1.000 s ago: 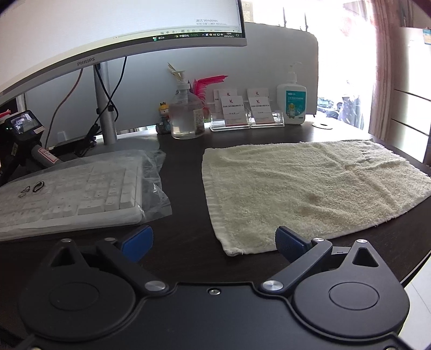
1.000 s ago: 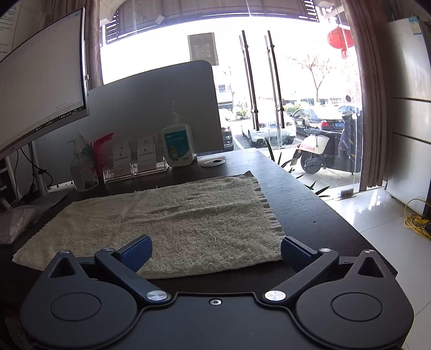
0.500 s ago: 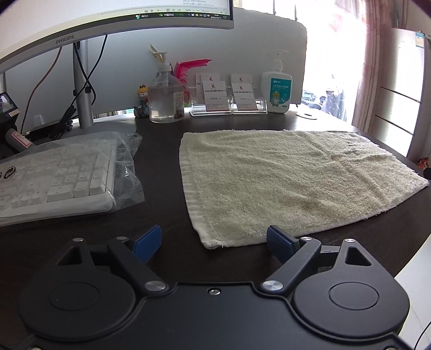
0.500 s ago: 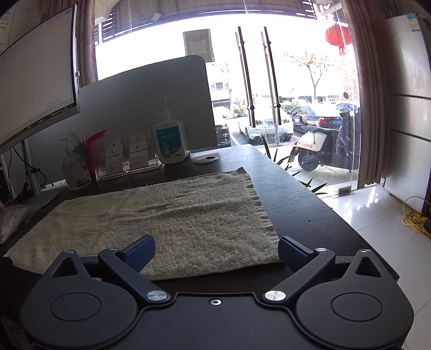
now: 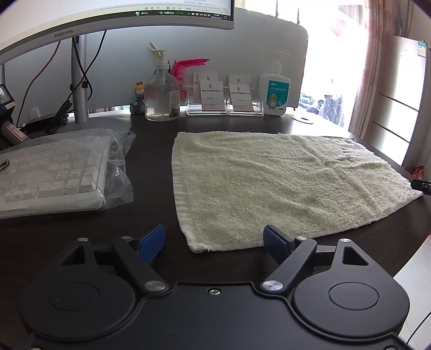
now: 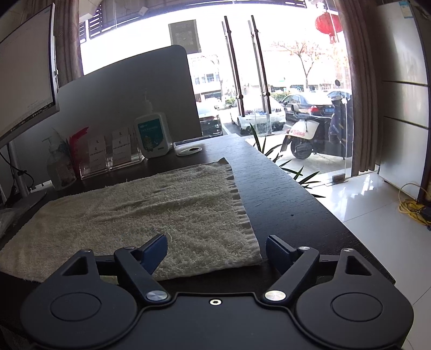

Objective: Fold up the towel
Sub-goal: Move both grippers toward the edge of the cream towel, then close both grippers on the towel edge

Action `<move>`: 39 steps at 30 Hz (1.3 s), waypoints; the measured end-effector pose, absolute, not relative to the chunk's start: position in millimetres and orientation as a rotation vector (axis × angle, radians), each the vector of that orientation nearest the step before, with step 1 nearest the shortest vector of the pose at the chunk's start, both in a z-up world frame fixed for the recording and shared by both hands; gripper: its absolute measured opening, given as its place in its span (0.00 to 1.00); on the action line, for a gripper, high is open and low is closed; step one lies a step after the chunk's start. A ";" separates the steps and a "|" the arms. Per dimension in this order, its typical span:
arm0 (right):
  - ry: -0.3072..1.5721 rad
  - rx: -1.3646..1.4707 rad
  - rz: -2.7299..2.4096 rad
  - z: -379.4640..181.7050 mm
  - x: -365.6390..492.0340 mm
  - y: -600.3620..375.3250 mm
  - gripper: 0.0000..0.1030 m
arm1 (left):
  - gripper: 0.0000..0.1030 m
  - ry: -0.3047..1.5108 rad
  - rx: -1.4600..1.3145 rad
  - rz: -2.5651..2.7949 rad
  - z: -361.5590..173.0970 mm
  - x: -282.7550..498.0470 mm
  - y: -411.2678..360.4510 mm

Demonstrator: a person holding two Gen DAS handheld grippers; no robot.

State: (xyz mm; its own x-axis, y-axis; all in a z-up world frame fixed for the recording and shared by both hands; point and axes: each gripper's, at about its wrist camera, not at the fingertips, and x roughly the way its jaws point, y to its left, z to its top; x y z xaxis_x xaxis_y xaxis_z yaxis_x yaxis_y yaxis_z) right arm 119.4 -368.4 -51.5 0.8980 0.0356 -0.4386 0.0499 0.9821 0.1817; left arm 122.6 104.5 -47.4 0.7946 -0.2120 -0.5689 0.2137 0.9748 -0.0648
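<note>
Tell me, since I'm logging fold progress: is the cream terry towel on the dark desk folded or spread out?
Spread out: the cream terry towel lies flat in one layer on the dark desk, all edges showing.

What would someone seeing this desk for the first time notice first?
Most likely the cream terry towel, spread flat across the dark wooden desk. To its left lies a white keyboard in a clear plastic bag, beneath a curved silver monitor. Behind it stand a clear pump bottle and a white pump bottle with a teal label.
</note>
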 end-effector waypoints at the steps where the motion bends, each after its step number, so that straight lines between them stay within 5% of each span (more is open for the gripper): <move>1: 0.453 0.192 -0.011 -52.4 119.5 -369.4 0.75 | 0.80 0.612 0.005 -0.229 -47.2 123.1 104.1; 5: 0.450 0.186 -0.011 -54.0 119.4 -372.4 0.75 | 0.80 0.611 0.021 -0.223 -48.3 125.0 101.0; 9: 0.459 0.098 -0.009 -55.9 119.5 -363.9 0.59 | 0.80 0.609 0.049 -0.213 -49.6 125.9 95.5; 17: 0.455 0.019 0.006 -58.1 120.0 -355.6 0.56 | 0.80 0.619 0.052 -0.201 -49.3 126.0 92.0; 24: 0.459 0.032 0.044 -54.9 119.2 -358.5 0.34 | 0.50 0.622 0.043 -0.231 -45.0 124.2 90.3; 29: 0.463 0.089 0.077 -53.2 119.4 -368.5 0.33 | 0.44 0.625 -0.010 -0.239 -44.7 126.2 99.2; 31: 0.466 0.075 0.072 -52.9 119.2 -367.7 0.25 | 0.38 0.627 -0.022 -0.232 -44.6 126.6 101.5; 33: 0.469 0.076 0.076 -52.8 119.1 -367.9 0.13 | 0.23 0.628 -0.020 -0.224 -44.3 126.9 101.6; 35: 0.470 0.068 0.076 -52.7 119.6 -366.8 0.12 | 0.10 0.634 -0.022 -0.236 -43.9 127.4 101.3; 39: 0.469 0.068 0.078 -52.9 119.7 -366.3 0.12 | 0.08 0.634 0.037 -0.232 -42.7 127.8 92.7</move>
